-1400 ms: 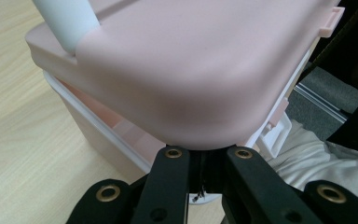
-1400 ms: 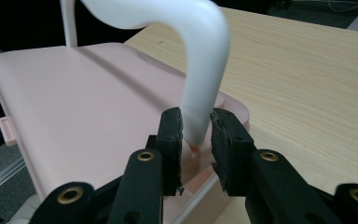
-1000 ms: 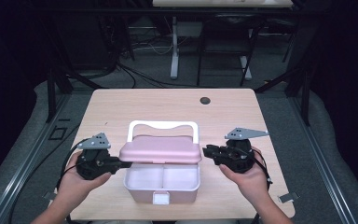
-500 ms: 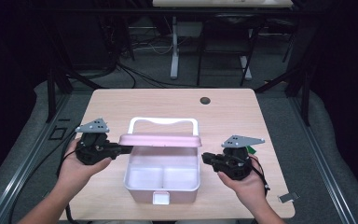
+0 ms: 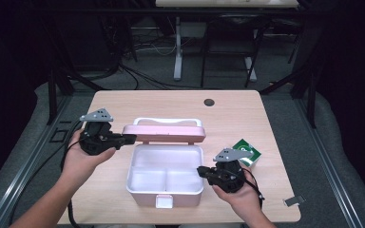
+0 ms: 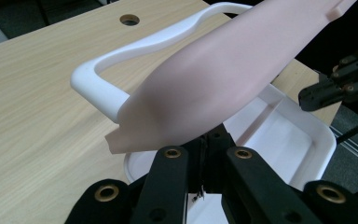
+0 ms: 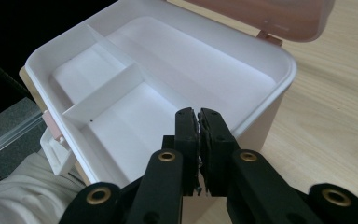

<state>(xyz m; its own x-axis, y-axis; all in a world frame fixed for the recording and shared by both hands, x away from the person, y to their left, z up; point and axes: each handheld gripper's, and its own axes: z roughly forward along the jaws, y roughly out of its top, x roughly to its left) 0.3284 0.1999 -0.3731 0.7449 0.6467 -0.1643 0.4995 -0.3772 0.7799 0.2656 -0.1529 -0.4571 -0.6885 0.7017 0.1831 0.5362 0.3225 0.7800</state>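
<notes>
While hinged open, smooth pink lid [image 5: 164, 134].

High view: fixed above the person's side of the table [image 5: 275, 123], facing forward and down, far enough to take in the whole top; forearms enter from 6 o'clock. Left gripper view: rides the left gripper [image 5: 123, 139], looks along its jaws from close range, under the raised pink lid [image 6: 223, 79]. Right gripper view: rides the right gripper [image 5: 203, 171], very near, facing into the white box [image 7: 270, 60] toward 11 o'clock. Shared by all three: box, lid, table
</notes>
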